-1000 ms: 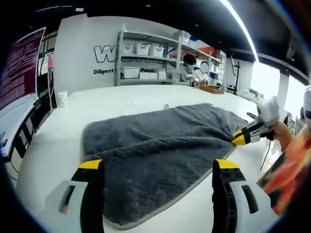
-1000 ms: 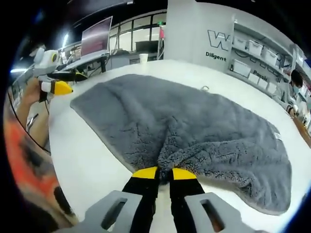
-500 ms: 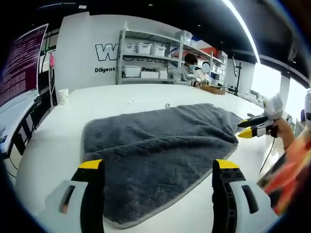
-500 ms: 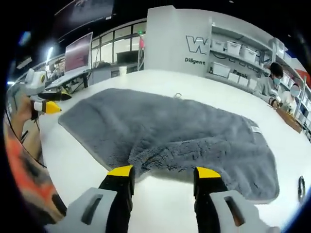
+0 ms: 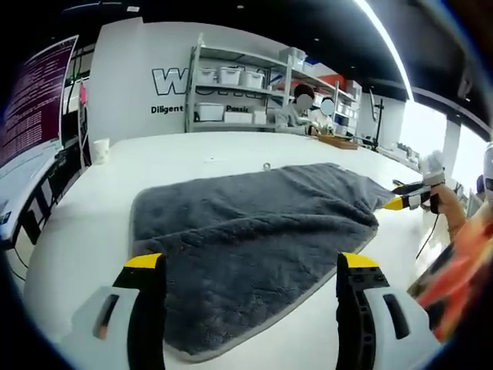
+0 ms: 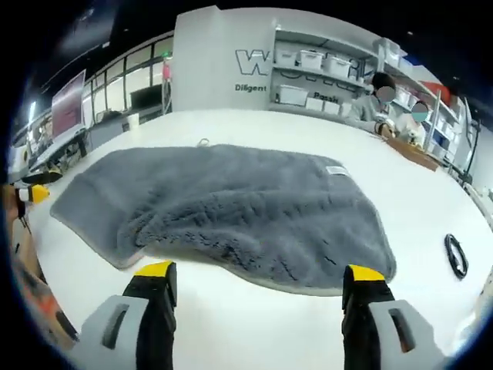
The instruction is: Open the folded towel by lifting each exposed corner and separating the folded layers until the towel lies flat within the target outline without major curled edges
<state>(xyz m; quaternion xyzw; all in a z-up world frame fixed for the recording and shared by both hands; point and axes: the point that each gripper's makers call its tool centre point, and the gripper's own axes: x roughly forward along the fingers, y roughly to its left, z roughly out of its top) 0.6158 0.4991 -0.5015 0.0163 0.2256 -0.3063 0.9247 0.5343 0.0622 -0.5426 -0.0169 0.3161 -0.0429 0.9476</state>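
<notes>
Towel [image 6: 231,212]: grey, spread on the white table [image 6: 254,324], mostly opened out; its long axis runs across the right gripper view, from the left gripper's side to the far right.
Raised fold: a thick, rumpled ridge [image 6: 185,231] along the near edge, just ahead of the right gripper.
Right gripper [image 6: 258,281]: jaws wide apart, holding nothing, set just short of the towel's near edge.
Left gripper [image 5: 250,270]: jaws wide apart, empty, over the towel's near corner [image 5: 192,351].
Nearer arm: judged the right one, since the ridge lies straight ahead between its jaws.
Coming move: likely a short reach forward to take the ridge and draw it outward.
Target outline: cannot be made out.
</notes>
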